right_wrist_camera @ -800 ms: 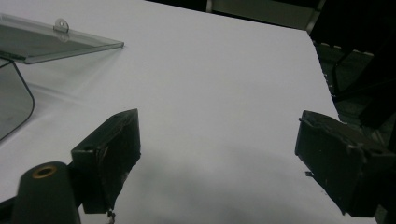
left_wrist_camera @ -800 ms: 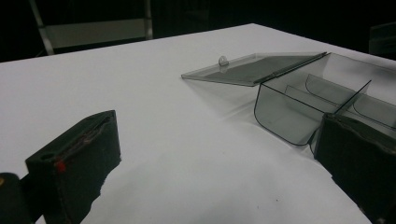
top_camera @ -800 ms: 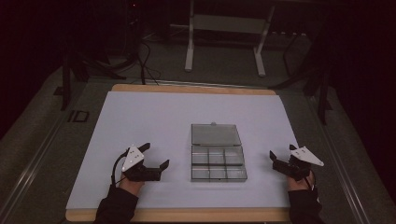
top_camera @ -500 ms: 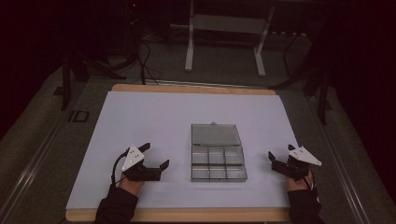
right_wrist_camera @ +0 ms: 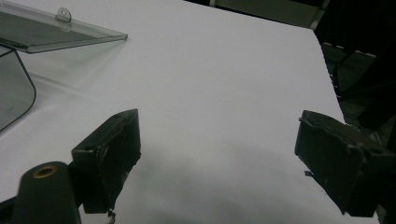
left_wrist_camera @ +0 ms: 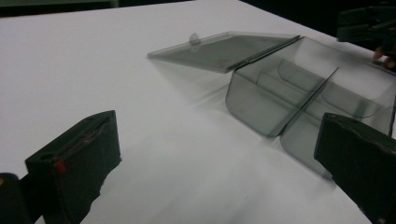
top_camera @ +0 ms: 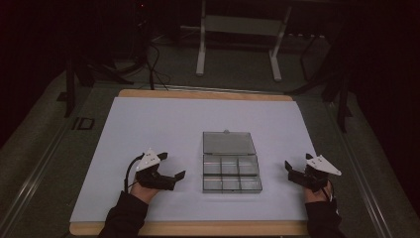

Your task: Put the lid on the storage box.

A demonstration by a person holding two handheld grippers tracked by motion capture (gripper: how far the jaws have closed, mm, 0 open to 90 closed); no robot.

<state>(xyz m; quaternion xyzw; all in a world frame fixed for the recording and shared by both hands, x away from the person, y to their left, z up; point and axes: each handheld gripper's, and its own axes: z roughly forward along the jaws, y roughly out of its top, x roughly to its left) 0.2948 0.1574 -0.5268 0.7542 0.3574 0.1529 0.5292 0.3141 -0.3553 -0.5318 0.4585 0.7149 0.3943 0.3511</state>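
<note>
A clear compartment box (top_camera: 230, 168) lies open near the middle of the front edge of the white surface (top_camera: 148, 129); its lid (top_camera: 228, 142) is folded flat toward the far edge, and the tray (top_camera: 231, 174) shows 6 compartments in 2 rows of 3, all of which look empty. The left gripper (top_camera: 179, 176) rests low on the surface near the front edge, just left of the tray, with its jaws pointing at the tray's left wall; in the left gripper view those jaws stand wide apart with nothing between them, and the tray's rounded near corner (left_wrist_camera: 261, 107) sits ahead between them but clear of both. The right gripper (top_camera: 288, 169) sits on the other side, somewhat farther from the tray, toward the front right corner of the surface; its jaws are likewise spread wide and empty, with bare white sheet between them in the right gripper view and the lid's edge (right_wrist_camera: 70, 37) at upper left.

By the look of it this is a ready stance before handling the box; no contact is made on either side. Most likely the next move is to close the lid: 1 gripper must steady the tray wall while the other reaches the lid's far rim or its small tab (left_wrist_camera: 194, 39) and swings it over the hinge; the thin slick plastic calls for a gentle pinch.
</note>
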